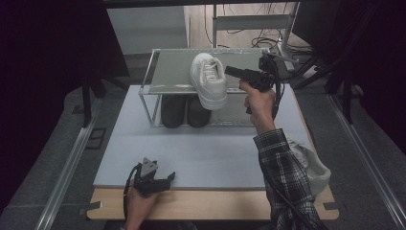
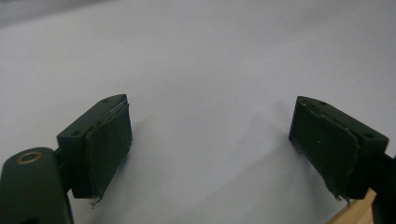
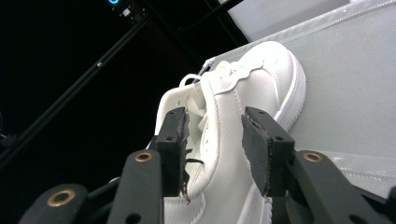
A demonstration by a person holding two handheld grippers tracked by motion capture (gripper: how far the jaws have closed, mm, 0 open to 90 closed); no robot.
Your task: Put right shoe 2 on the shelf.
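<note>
My left claw (image 1: 165, 178) rests low by my near side, held in my left hand (image 1: 139, 199), its jaws spread wide with nothing between the pads (image 2: 109, 142). My right arm reaches forward and up, the checked sleeve (image 1: 282, 177) running to my right hand (image 1: 258, 103), which grips the handle from below. My right claw (image 3: 212, 144) points level and to the left, jaws partly apart, pads not pressing.

Black two-jaw grippers (image 1: 165, 179) with brass-ringed screw holes, trailing black cables; checked flannel sleeve (image 1: 282, 172).
</note>
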